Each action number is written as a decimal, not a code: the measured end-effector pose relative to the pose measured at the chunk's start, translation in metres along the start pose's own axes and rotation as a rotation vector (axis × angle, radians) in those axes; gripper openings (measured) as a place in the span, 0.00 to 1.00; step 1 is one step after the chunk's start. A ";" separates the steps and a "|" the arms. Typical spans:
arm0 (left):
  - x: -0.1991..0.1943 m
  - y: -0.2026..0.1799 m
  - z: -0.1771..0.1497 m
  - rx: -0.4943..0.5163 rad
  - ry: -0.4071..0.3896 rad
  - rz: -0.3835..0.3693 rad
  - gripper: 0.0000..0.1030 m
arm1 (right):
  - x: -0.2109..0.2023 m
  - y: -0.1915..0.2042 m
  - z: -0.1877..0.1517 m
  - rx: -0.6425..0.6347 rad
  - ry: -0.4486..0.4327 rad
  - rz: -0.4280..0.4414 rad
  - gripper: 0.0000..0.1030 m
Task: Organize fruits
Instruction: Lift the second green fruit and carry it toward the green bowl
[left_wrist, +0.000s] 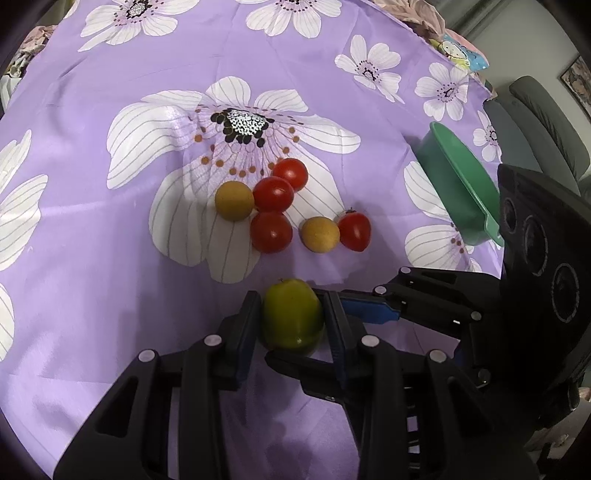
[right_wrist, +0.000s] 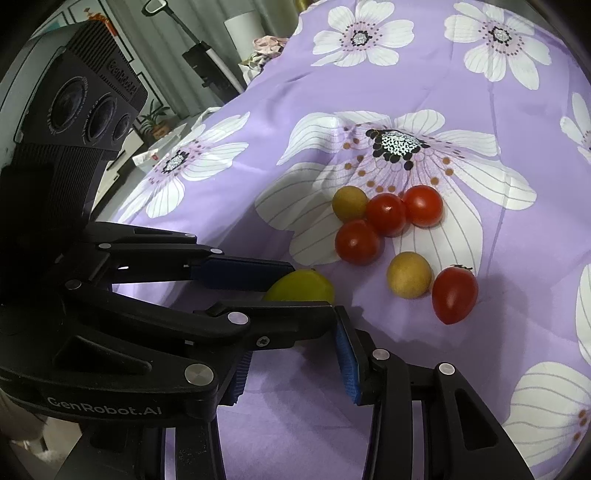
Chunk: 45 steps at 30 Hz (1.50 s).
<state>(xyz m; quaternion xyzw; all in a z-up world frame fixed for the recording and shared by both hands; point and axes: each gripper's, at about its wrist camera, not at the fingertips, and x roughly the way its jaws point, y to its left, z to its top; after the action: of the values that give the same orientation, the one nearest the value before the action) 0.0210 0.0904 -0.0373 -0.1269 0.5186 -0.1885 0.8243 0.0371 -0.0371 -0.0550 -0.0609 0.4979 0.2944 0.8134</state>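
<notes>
Half green fruit (right_wrist: 301, 286) hidden behind left tool (right_wrist: 295, 291).

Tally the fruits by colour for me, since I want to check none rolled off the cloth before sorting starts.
Red: 4, three clustered and one apart
Yellow-brown: 2
Green: 1, the green fruit clamped in the left tool
Total: 7, all on the purple flowered cloth

Four red tomatoes (left_wrist: 273, 194), two yellow-brown round fruits (left_wrist: 234, 201), one green fruit (left_wrist: 291, 319), one green bowl (left_wrist: 448, 177)
</notes>
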 end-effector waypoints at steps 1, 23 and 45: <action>0.000 -0.001 -0.001 -0.001 0.001 -0.003 0.33 | -0.001 0.000 -0.001 0.001 -0.002 -0.003 0.41; -0.007 -0.035 -0.007 0.053 -0.023 -0.018 0.33 | -0.033 0.002 -0.018 0.029 -0.062 -0.047 0.41; -0.005 -0.069 -0.010 0.106 -0.024 -0.017 0.33 | -0.060 -0.006 -0.038 0.058 -0.112 -0.060 0.41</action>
<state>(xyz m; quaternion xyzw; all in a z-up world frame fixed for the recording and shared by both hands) -0.0022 0.0305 -0.0098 -0.0895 0.4969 -0.2209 0.8344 -0.0093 -0.0817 -0.0242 -0.0354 0.4579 0.2583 0.8499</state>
